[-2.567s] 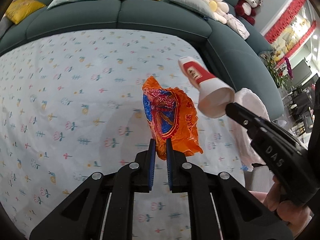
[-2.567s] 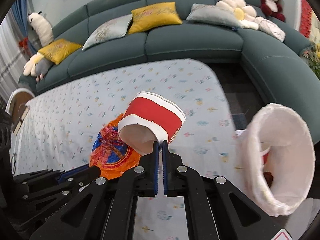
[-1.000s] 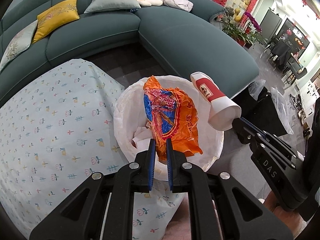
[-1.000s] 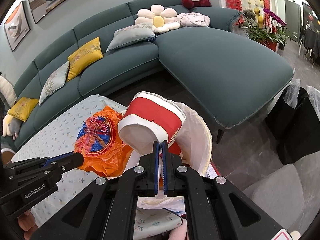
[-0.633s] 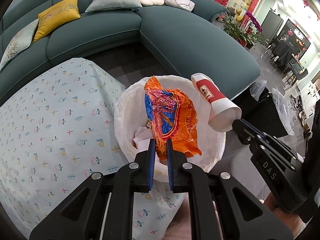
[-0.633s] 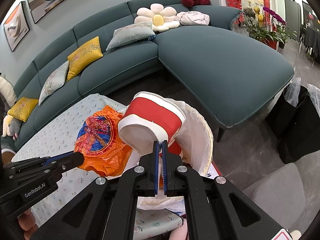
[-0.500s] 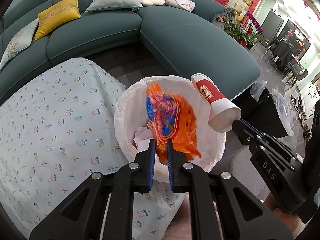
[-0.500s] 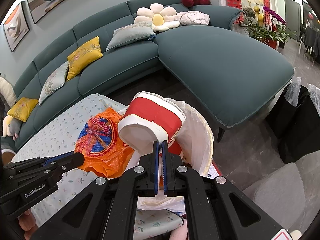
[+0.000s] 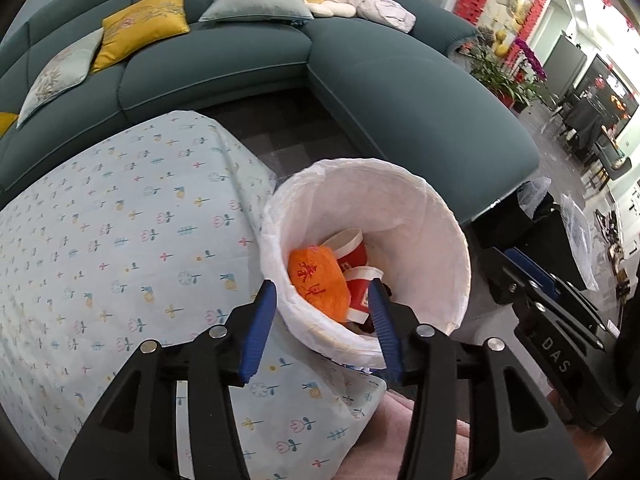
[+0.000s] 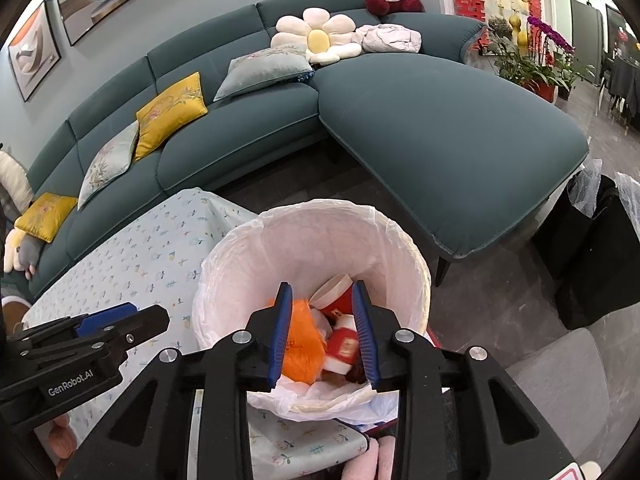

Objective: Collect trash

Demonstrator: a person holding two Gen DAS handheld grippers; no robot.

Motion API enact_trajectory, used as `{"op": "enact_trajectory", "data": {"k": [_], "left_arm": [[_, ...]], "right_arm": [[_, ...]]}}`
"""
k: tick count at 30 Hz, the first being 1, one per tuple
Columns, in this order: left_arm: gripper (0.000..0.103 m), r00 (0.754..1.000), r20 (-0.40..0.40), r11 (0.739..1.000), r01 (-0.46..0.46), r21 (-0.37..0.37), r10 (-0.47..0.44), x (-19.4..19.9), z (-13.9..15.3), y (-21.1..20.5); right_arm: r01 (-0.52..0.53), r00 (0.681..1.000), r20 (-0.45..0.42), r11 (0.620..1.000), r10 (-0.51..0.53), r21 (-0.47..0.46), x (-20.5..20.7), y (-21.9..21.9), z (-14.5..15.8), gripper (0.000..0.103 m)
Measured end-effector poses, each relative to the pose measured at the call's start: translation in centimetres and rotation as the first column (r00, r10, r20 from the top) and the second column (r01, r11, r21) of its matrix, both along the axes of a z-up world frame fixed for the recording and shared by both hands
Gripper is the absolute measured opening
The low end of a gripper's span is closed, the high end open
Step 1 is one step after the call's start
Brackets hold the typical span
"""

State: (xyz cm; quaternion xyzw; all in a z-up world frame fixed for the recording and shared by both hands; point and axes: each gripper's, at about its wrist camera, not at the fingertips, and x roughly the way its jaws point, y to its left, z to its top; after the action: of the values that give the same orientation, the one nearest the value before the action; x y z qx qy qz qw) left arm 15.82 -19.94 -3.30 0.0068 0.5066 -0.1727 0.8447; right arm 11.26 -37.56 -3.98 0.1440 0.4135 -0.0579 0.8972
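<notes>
A bin lined with a white bag [image 9: 420, 208] [image 10: 240, 252] stands off the table's corner. Inside lie the orange snack wrapper [image 9: 318, 282] [image 10: 302, 344] and two red-and-white paper cups [image 9: 360, 294] [image 10: 342, 344]. My left gripper [image 9: 322, 328] is open and empty, just above the bin's near rim. My right gripper [image 10: 322, 330] is open and empty over the bin's mouth. Each gripper shows at the edge of the other's view.
The table with a flowered cloth [image 9: 120, 240] [image 10: 152, 252] lies to the left of the bin. A teal corner sofa [image 9: 400, 92] [image 10: 420, 120] with cushions runs behind. Dark bags [image 10: 592, 248] stand on the floor at right.
Both grippers have opened. The orange wrapper and the red-and-white cup have dropped into the bin, where they now lie.
</notes>
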Motion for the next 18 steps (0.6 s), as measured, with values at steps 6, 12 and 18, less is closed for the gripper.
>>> {"op": "enact_trajectory", "data": {"k": [6,12,18], "left_arm": [[0.06,0.999,0.038,0.999,-0.034,0.013,0.033,-0.7,0.8,1.6],[0.071,0.996,0.055,0.997,-0.068,0.043,0.066,-1.8,0.9,3.3],[0.081,0.992,0.072,0.991,-0.11,0.079,0.105,-3.5,0.6,5.2]], "right_arm": [[-0.009,1.0,0.01,1.0,0.009,-0.013,-0.5,0.8,0.6,0.055],[-0.037,0.999,-0.003,0.998,0.037,-0.041,-1.5,2.0,1.2,0.068],[-0.092,0.996,-0.02,0.991,0.091,-0.096,-3.2,4.3,1.6,0.084]]}}
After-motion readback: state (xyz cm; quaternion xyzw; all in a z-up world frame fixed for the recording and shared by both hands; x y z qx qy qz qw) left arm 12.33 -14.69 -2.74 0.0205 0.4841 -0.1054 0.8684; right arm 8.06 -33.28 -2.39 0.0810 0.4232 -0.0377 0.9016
